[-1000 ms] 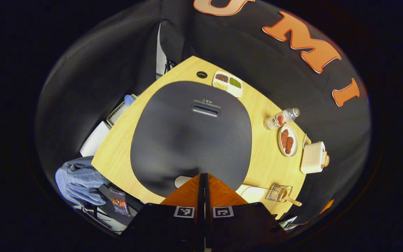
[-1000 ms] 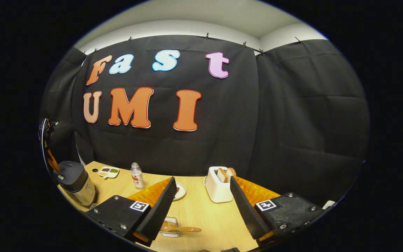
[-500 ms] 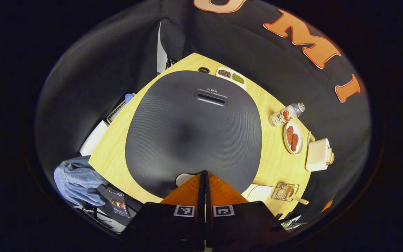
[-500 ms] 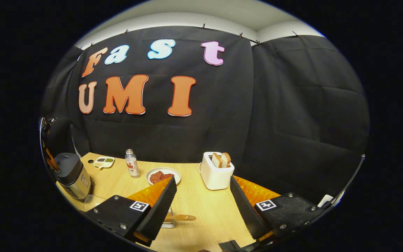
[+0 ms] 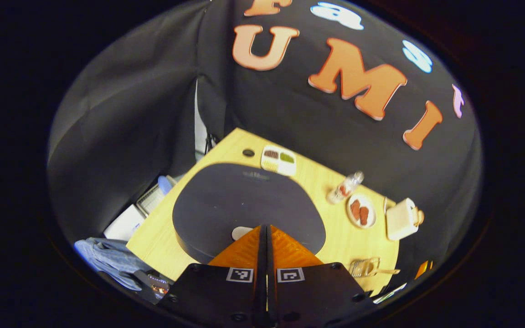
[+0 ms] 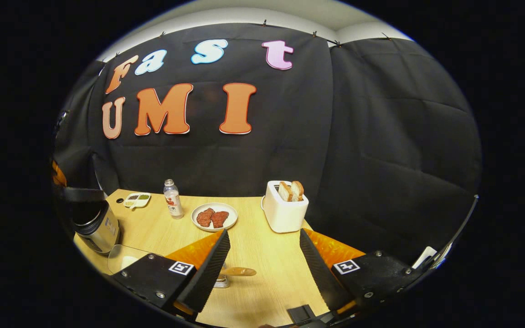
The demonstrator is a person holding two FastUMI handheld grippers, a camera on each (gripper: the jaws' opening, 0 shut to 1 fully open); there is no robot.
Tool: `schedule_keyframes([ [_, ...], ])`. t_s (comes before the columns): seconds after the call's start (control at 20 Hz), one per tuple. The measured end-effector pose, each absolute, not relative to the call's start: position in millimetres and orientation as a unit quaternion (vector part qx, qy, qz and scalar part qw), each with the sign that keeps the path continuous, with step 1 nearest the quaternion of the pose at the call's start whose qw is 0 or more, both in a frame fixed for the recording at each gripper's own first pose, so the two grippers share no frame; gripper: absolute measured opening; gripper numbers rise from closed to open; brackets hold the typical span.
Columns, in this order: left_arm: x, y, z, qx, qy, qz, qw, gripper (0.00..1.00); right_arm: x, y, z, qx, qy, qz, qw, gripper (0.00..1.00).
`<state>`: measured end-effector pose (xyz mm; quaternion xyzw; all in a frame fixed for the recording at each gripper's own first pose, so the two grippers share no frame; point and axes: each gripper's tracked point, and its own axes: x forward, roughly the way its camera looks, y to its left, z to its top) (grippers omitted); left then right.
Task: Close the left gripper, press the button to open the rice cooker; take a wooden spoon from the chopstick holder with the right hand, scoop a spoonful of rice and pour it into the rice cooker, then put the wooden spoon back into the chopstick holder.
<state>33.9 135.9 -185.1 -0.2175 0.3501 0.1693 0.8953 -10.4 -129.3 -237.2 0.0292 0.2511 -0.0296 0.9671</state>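
The left gripper [image 5: 265, 232] has its fingers pressed together with nothing between them, which suits a poke: joined, they make one blunt tip for the button. That tip sits over the near edge of the cooker [image 5: 244, 205], just beside a pale oval patch [image 5: 240, 233], probably the button, though I cannot tell whether they touch.

The right gripper [image 6: 262, 255] is spread wide and holds nothing, apparently waiting for the spoon [image 6: 237, 272]. The spoon's wooden end sticks out sideways from the holder [image 6: 221, 281], a small wire basket on the table [image 6: 262, 255] to the right of the cooker and nearer the table's front edge.

The cooker is round with a dark, matte, finely ribbed lid and a shiny metal body [image 6: 100, 232]. In the right gripper view the lid appears tilted up, so it may be opening; I cannot be sure.
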Motion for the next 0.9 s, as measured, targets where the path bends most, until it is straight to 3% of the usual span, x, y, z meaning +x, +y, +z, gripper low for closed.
schedule_keyframes([
  [0.25,48,149,-138,-0.157,0.264,0.195,0.932,0.05,-15,-129,-248,0.050,0.270,-0.032,0.961,0.96],
  [0.6,30,125,-75,-0.030,0.163,0.179,0.970,0.07,-24,-123,-292,0.106,0.326,-0.040,0.939,0.95],
  [0.7,25,113,-60,0.015,0.143,0.170,0.975,0.31,-26,-113,-307,0.137,0.346,-0.036,0.927,0.95],
  [0.85,16,101,-49,0.071,0.118,0.171,0.976,0.54,-26,-88,-332,0.172,0.372,-0.019,0.912,0.94],
  [0.9,13,97,-46,0.080,0.112,0.171,0.976,0.55,-25,-82,-341,0.179,0.376,-0.015,0.909,0.94],
])
